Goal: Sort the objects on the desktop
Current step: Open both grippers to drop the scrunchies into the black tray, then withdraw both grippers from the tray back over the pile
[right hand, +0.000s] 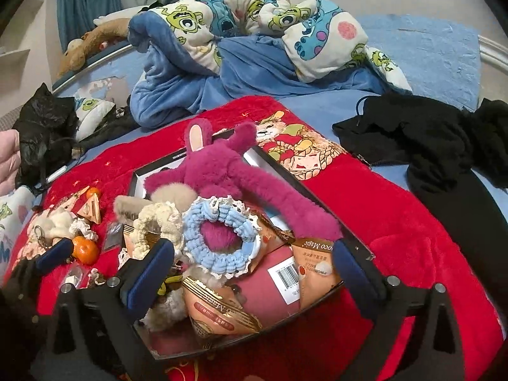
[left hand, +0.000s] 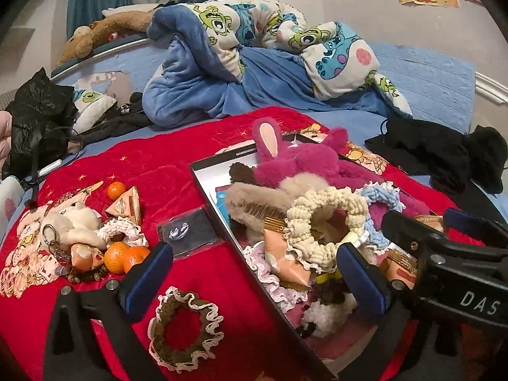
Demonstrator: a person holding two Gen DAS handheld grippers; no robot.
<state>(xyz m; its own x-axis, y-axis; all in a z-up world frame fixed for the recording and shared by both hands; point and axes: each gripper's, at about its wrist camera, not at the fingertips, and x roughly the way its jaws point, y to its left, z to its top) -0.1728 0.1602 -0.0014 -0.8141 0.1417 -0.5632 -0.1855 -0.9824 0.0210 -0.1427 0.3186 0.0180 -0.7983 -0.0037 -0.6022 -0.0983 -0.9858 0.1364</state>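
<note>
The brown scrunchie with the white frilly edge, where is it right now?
In the left wrist view, the brown scrunchie lies on the red blanket, outside the box, left of its near edge.

A plush, velvety red cloth (left hand: 177, 171) is seen under a fluffy magenta toy (right hand: 222, 174), crocheted yarn scrunchies (left hand: 185, 327), glossy foil snack packets (right hand: 219, 314), smooth-skinned oranges (left hand: 116, 257) and a matt black box rim (left hand: 270, 289).
</note>
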